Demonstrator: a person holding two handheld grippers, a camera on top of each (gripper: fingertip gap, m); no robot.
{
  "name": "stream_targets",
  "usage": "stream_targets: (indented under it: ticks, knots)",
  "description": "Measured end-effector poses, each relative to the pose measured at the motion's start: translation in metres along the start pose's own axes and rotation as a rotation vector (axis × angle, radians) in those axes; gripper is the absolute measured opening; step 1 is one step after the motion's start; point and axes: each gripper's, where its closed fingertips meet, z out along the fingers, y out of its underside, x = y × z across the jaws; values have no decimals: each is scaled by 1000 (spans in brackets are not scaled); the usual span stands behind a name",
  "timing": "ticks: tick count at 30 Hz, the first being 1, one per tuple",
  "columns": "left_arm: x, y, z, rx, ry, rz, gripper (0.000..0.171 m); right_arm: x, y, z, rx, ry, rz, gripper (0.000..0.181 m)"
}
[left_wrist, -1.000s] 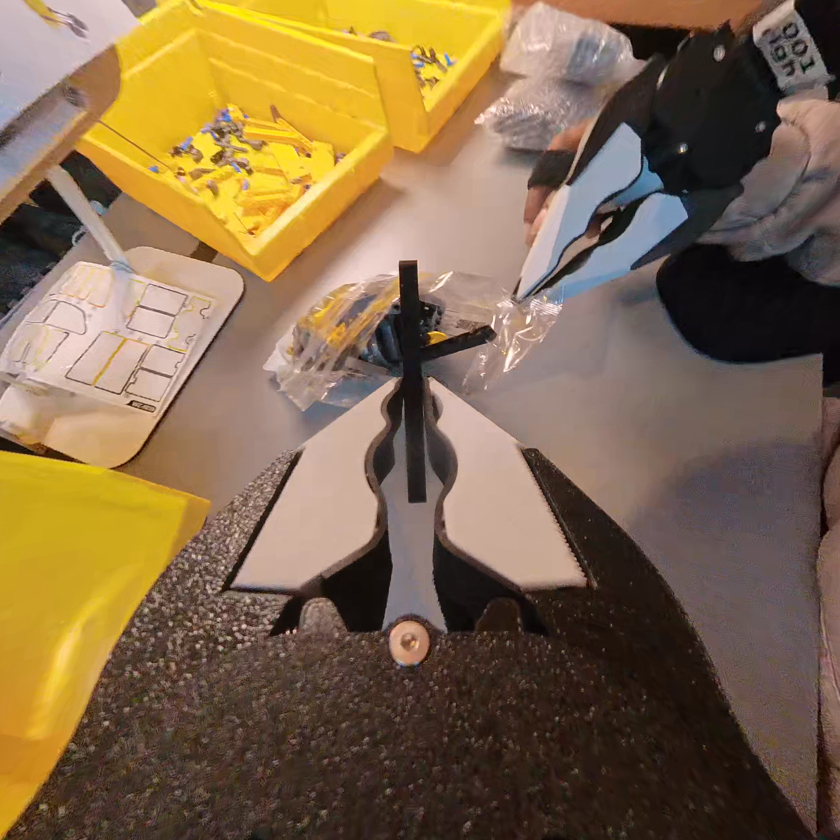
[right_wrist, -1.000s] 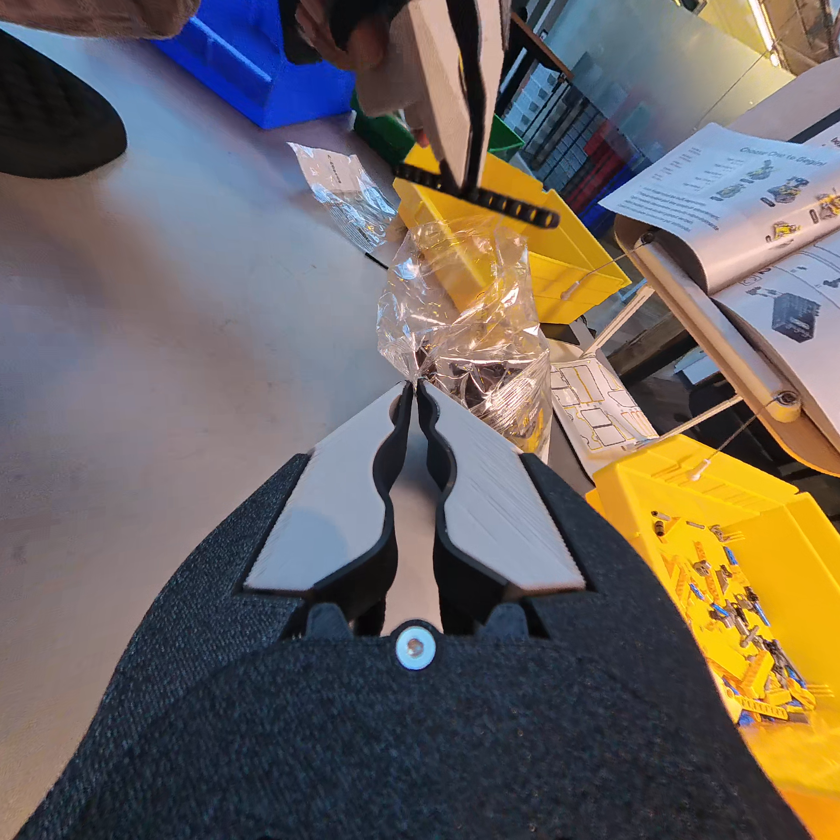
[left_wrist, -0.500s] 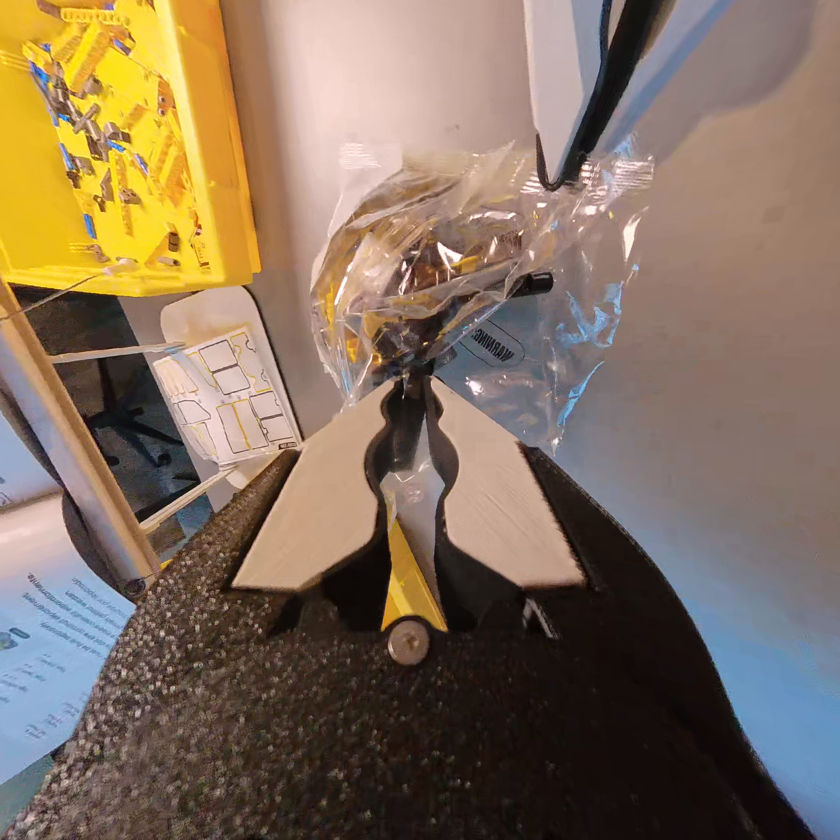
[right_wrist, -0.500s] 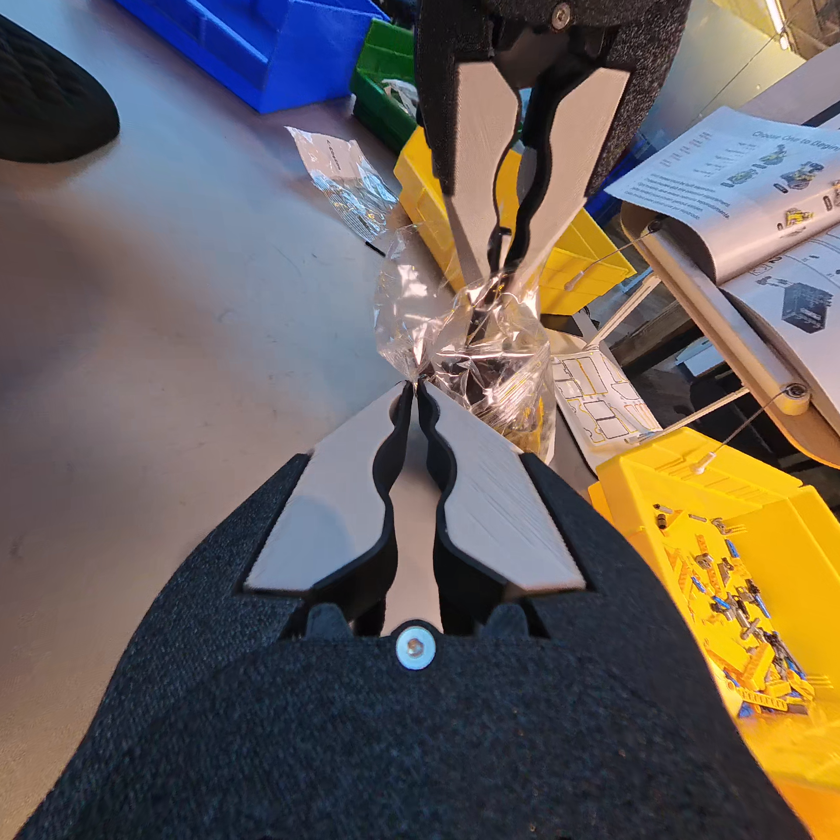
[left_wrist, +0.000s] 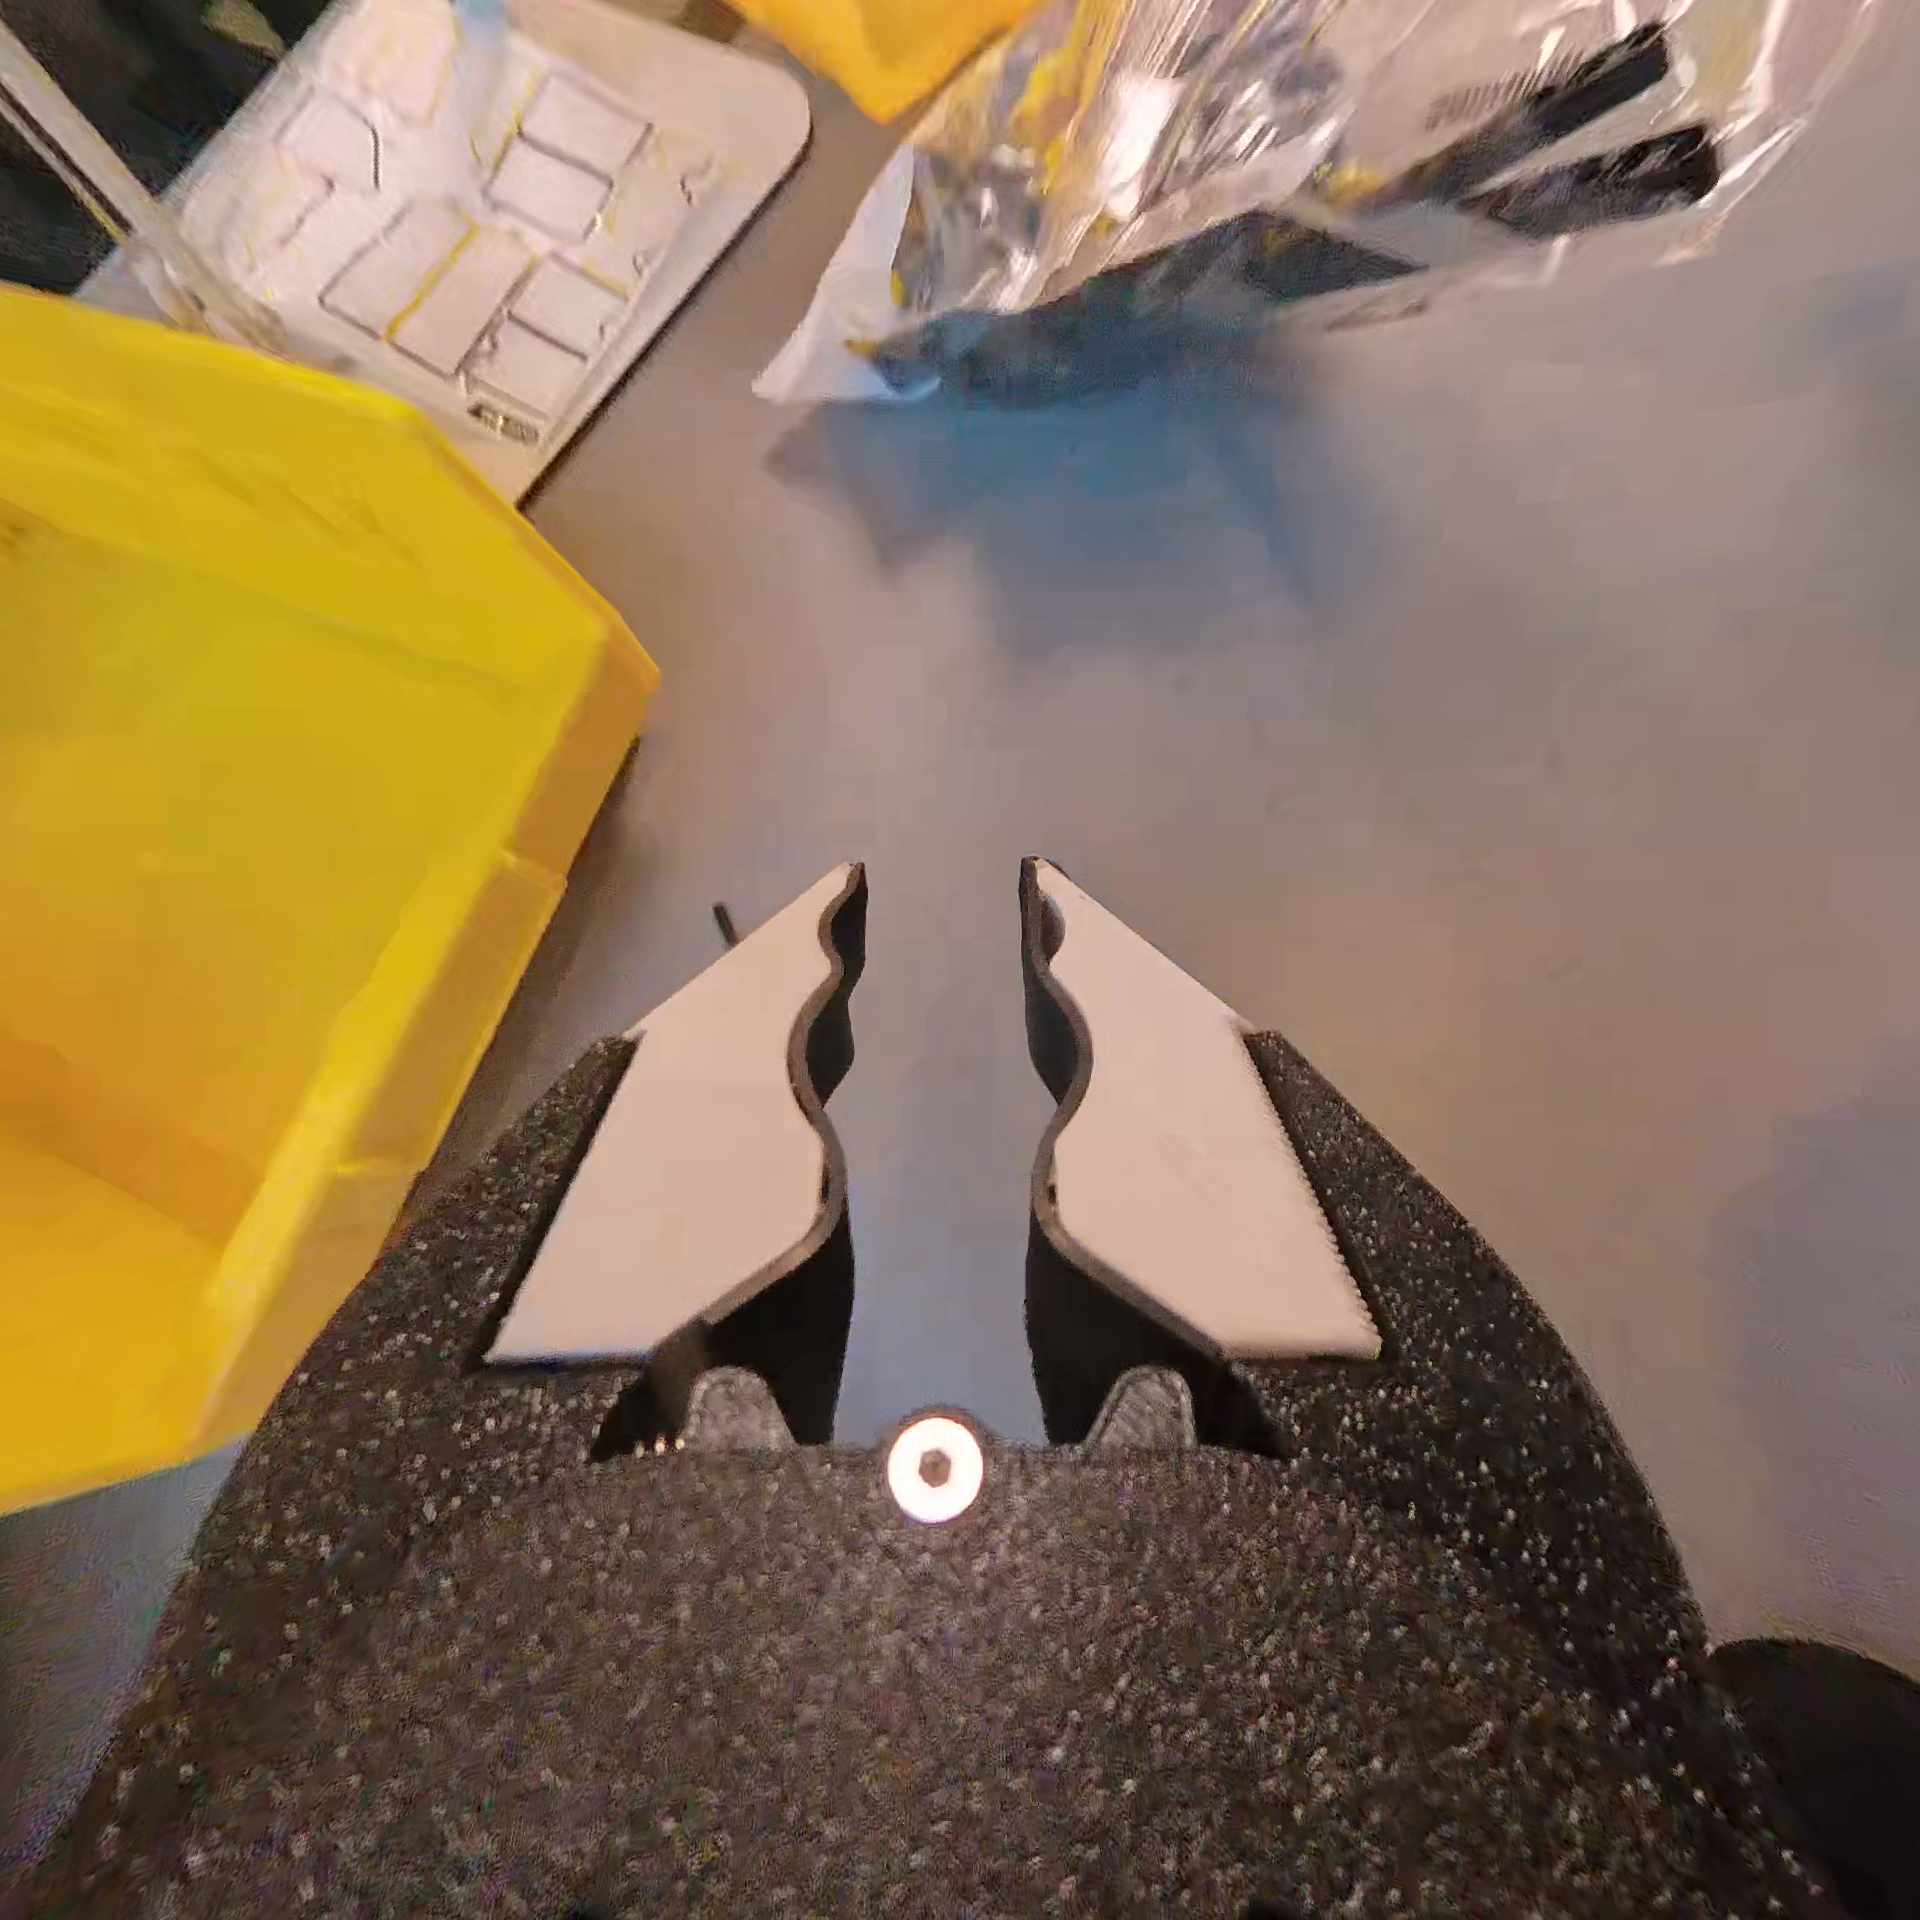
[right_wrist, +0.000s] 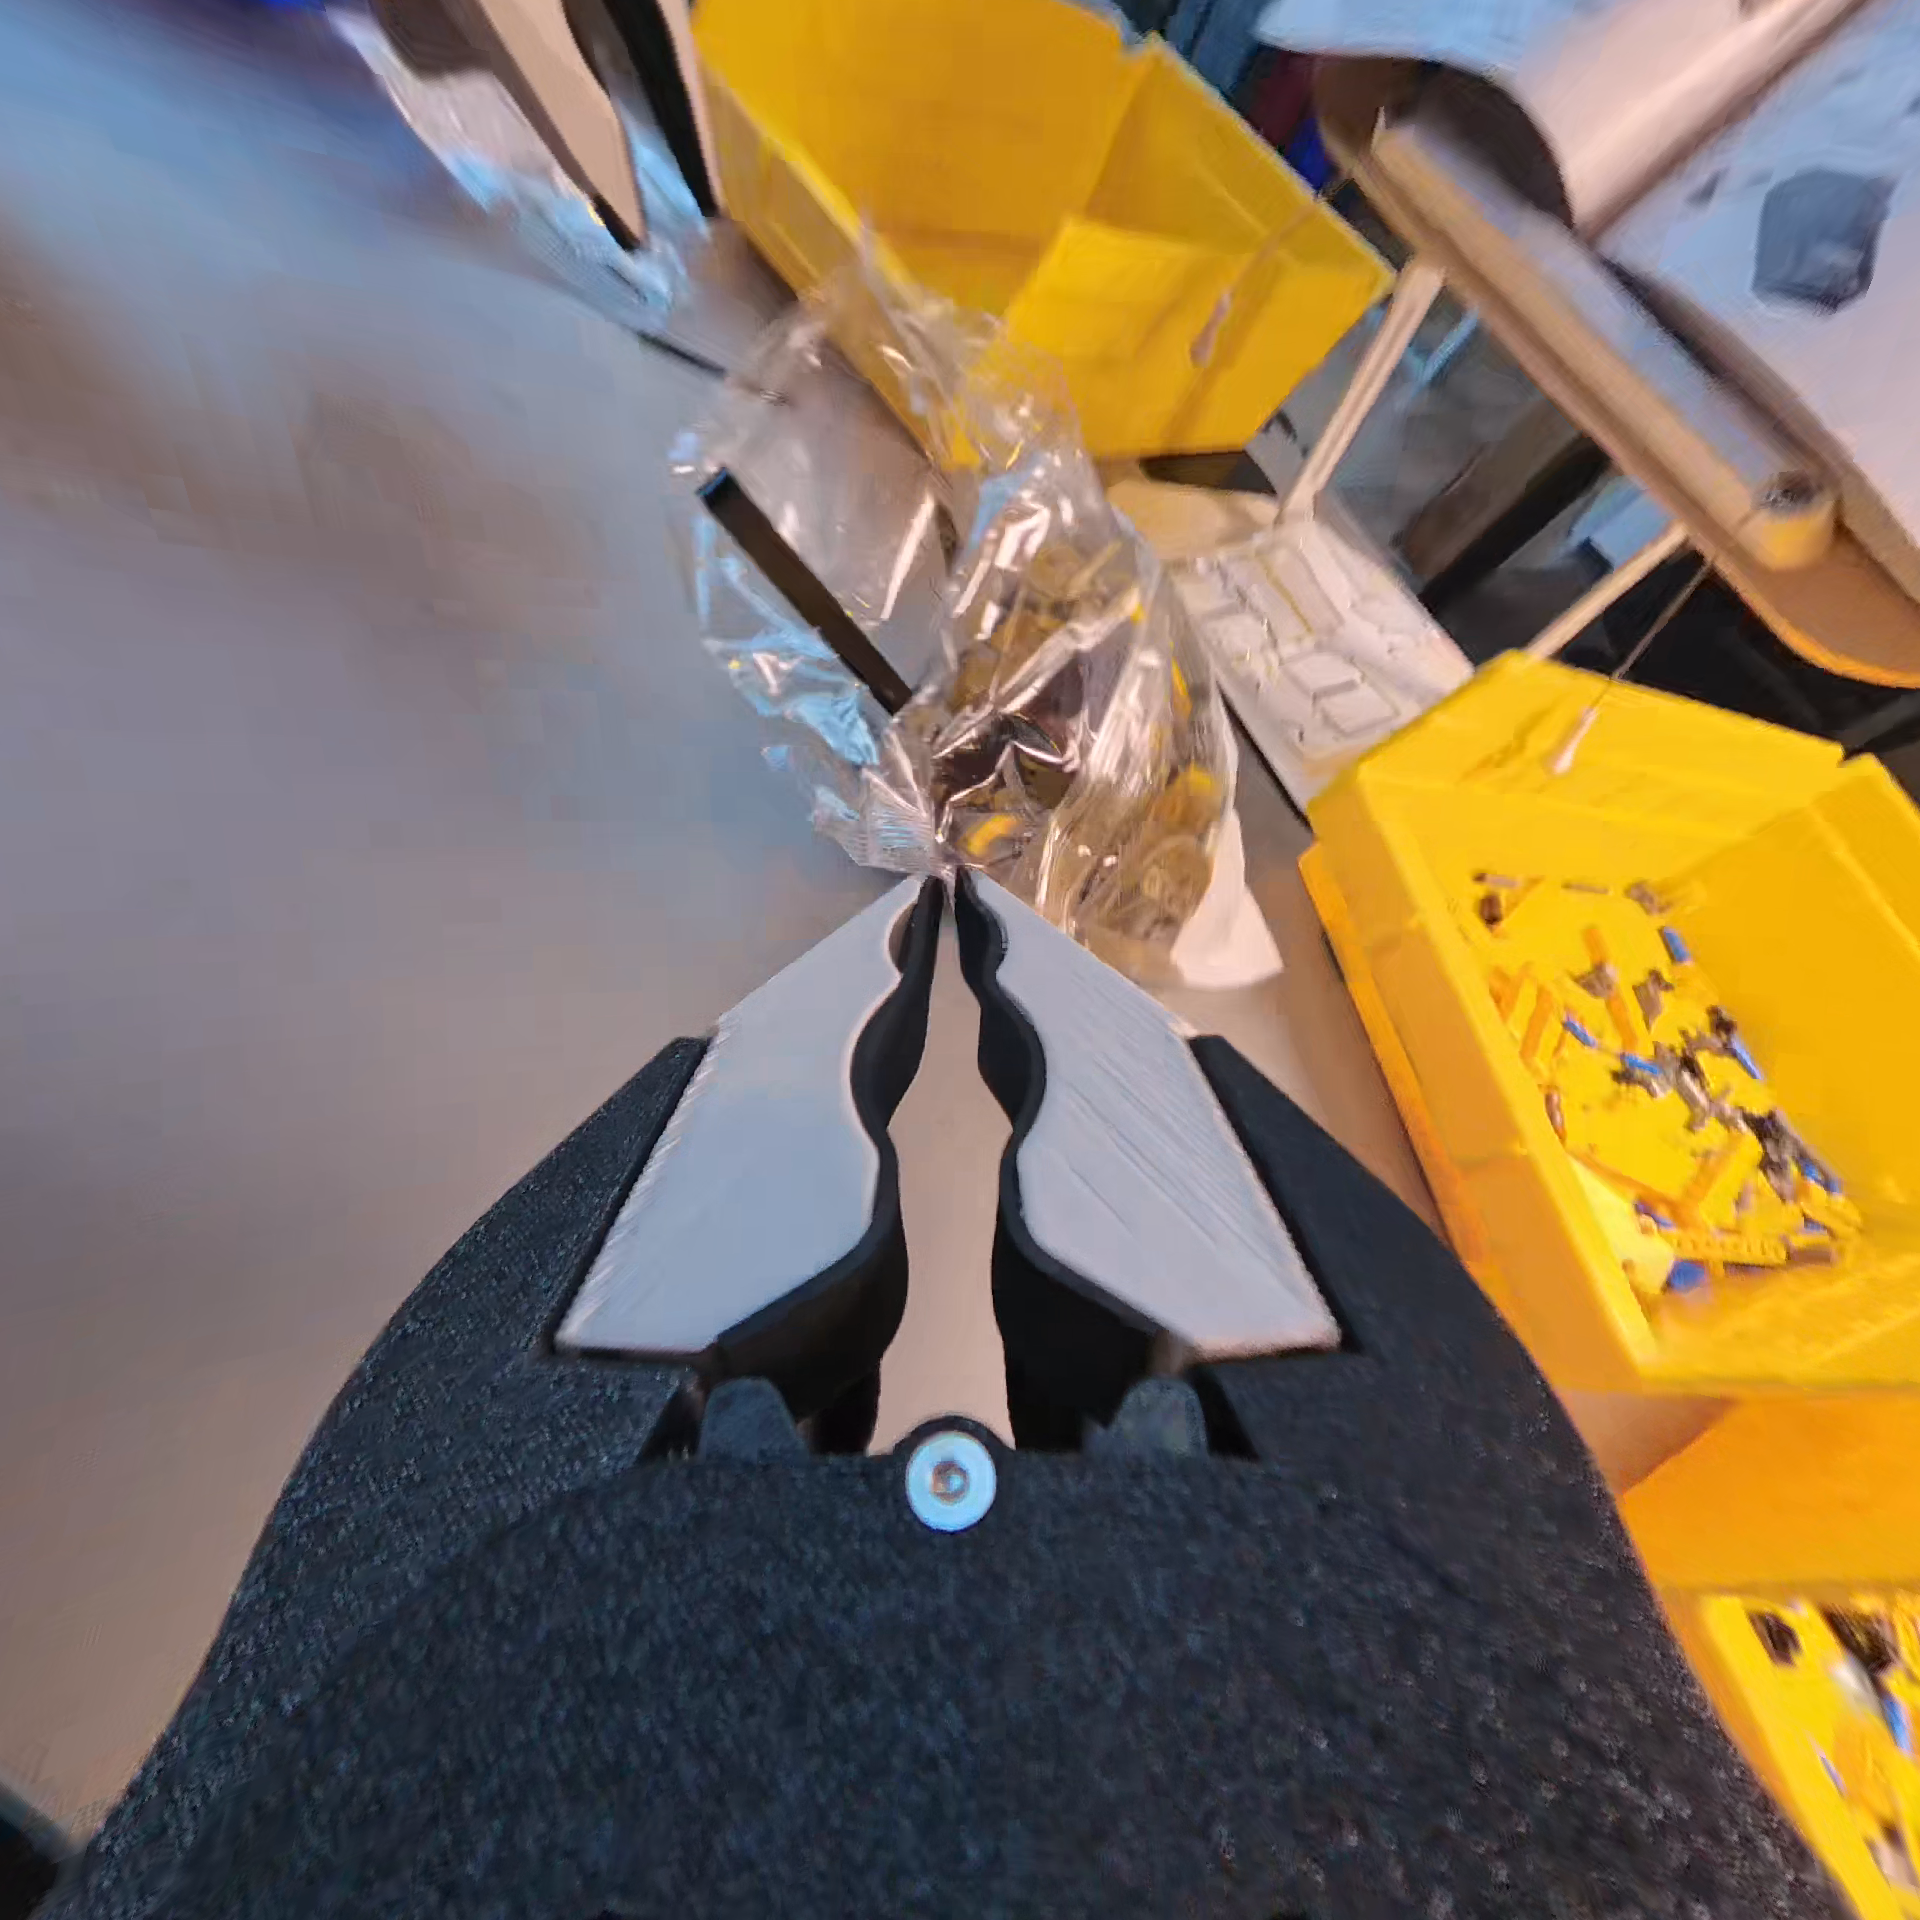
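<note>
Grey surface (left_wrist: 1351, 727) is shared: right gripper (right_wrist: 940, 883) fingers are pinched on a clear parts bag (right_wrist: 987, 665); left gripper (left_wrist: 940, 883) fingers are spread, empty, the bag lying far ahead.

Grey tabletop (left_wrist: 1351, 727), evenly lit; dark gap, possibly floor, past edge.

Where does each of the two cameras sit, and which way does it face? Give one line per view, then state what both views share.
Left wrist view: sits on the left gripper, facing down along its open fingers at the grey table; a yellow bin lies to one side.
Right wrist view: sits on the right gripper, facing along its shut fingers, which pinch a clear plastic bag of small parts.
Shared: the bag, the table and a white sheet with outlined shapes.
</note>
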Motion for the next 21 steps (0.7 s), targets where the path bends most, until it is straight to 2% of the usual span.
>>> stream_targets:
  ticks: [2,4,6,8,12,16,21]
  knots:
    - [-9,38,13,-141,-77,0,28,14,28,0,-139,68,-43,2]
    - [-22,62,20,-218,-158,6,29,9,50,2,-254,26,-73,2]
    - [-23,60,23,-161,-141,-57,26,-3,56,7,-278,-25,-84,3]
    - [-30,64,23,-177,-145,-105,26,-18,58,8,-291,-94,-98,6]
    - [-40,70,22,-164,-132,-178,18,-39,66,-19,-372,-284,-5,19]
    - [-40,68,26,-145,-66,-219,9,-38,24,-39,-205,-323,56,21]
    - [-35,68,26,-185,-7,-158,1,-52,-33,-28,-26,-394,5,21]
